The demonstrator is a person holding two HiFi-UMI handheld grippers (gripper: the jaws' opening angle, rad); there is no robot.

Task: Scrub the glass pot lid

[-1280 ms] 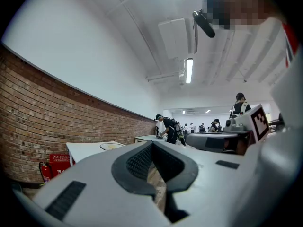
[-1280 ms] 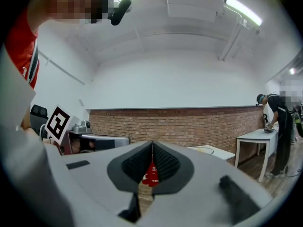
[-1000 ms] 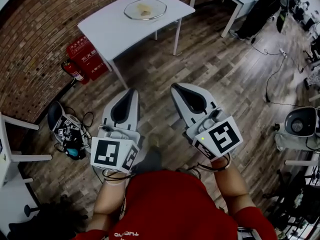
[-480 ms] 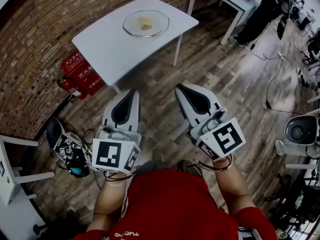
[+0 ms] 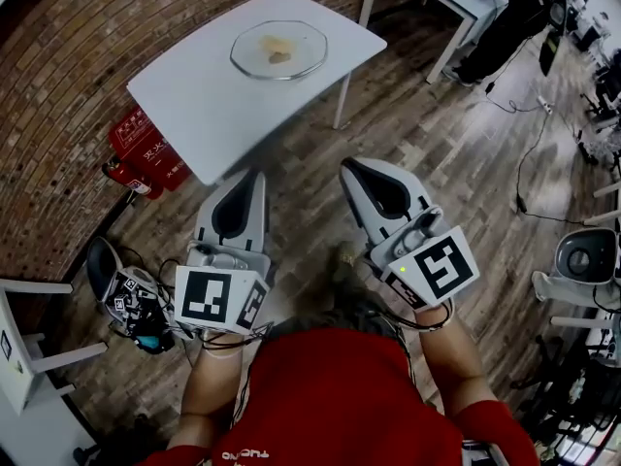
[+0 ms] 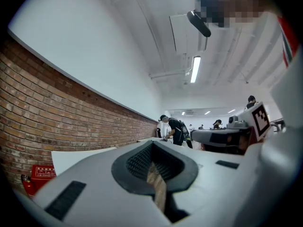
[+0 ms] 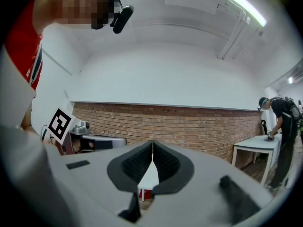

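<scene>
Two grippers, both shut and empty.

Head view: left gripper (image 5: 254,177) and right gripper (image 5: 349,168) are held side by side over the wood floor (image 5: 417,124), just short of the white table's (image 5: 199,85) near edge, tips toward it. Glass pot lid (image 5: 279,49) lies flat on the table's far half, well apart from both grippers, with a yellowish bit at its middle. Red fire-extinguisher box (image 5: 153,151) sits left of the table, against the brick wall (image 5: 58,85). Person in dark clothes (image 5: 505,13) stands beyond the table's right corner.

Left gripper view: jaws together, nothing between the pads. Table top shows low at left with brick wall behind it. The right gripper is alongside at right.

Right gripper view: jaws meet tip to tip, nothing clamped. A slice of the white table shows through the gap under the tips, brick wall behind it.
</scene>
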